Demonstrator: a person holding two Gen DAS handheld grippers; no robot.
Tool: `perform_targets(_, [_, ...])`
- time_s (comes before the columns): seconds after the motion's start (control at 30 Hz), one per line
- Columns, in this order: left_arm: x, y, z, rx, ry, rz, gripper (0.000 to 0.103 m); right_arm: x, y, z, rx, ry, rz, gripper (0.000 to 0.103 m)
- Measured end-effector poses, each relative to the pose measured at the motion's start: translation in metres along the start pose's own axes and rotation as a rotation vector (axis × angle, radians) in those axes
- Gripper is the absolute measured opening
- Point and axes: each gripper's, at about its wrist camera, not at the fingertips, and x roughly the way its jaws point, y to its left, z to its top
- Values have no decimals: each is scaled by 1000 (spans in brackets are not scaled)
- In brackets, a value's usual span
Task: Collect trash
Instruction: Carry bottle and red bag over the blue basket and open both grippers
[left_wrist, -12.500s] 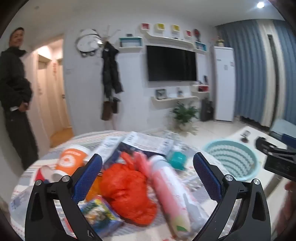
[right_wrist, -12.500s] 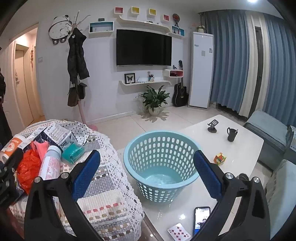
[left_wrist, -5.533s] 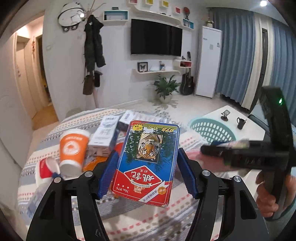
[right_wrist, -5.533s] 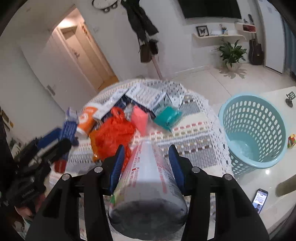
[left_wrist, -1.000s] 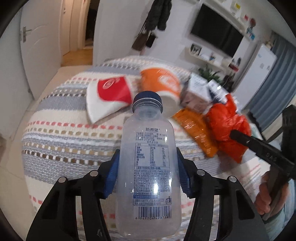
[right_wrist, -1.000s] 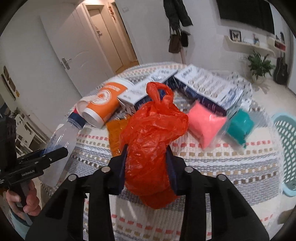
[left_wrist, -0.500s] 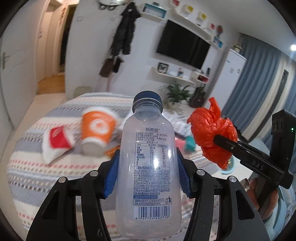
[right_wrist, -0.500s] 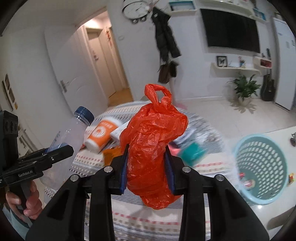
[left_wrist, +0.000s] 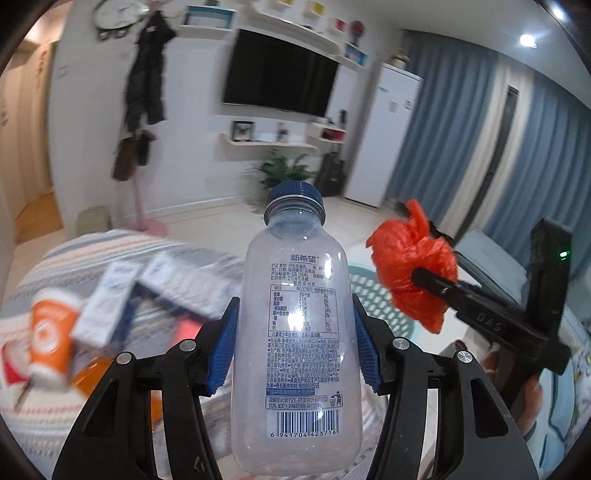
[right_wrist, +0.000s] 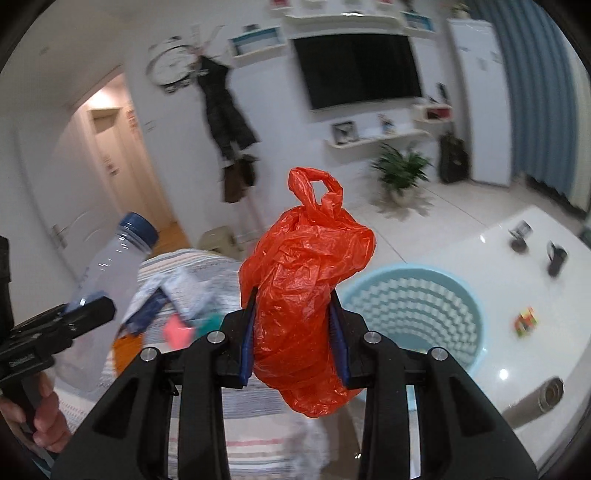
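My left gripper (left_wrist: 293, 347) is shut on a clear plastic bottle (left_wrist: 295, 332) with a blue cap, held upright in the air; the same bottle (right_wrist: 107, 273) shows at the left of the right wrist view. My right gripper (right_wrist: 295, 339) is shut on a crumpled orange plastic bag (right_wrist: 304, 295), which also appears as the bag (left_wrist: 410, 269) at the right of the left wrist view. A light blue perforated basket (right_wrist: 436, 295) stands on the white table beyond and right of the bag; part of the basket (left_wrist: 369, 291) peeks out behind the bottle.
On the striped cloth of the round table (left_wrist: 74, 266) lie an orange paper cup (left_wrist: 50, 328), white cartons (left_wrist: 110, 299), a pink packet (right_wrist: 177, 328) and other wrappers. The white table (right_wrist: 524, 280) carries a colour cube (right_wrist: 526, 321), small dark objects and a metal flask (right_wrist: 550, 395).
Both grippers have swung right and risen with their loads. The trash table has slid to the left of both views, and the blue basket now sits just behind the bag.
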Motion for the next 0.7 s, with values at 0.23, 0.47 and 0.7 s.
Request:
perform_targets(0.23, [77, -47, 13, 46, 87, -97, 54, 29, -90, -13, 169, 81, -112, 31])
perform_targets(0.47, [155, -63, -8, 34, 221, -138, 54, 71, -137, -49, 250, 211, -197, 31])
perform_targets(0.7, [200, -64, -24, 21, 319, -129, 54, 101, -152, -65, 266, 283, -247, 33])
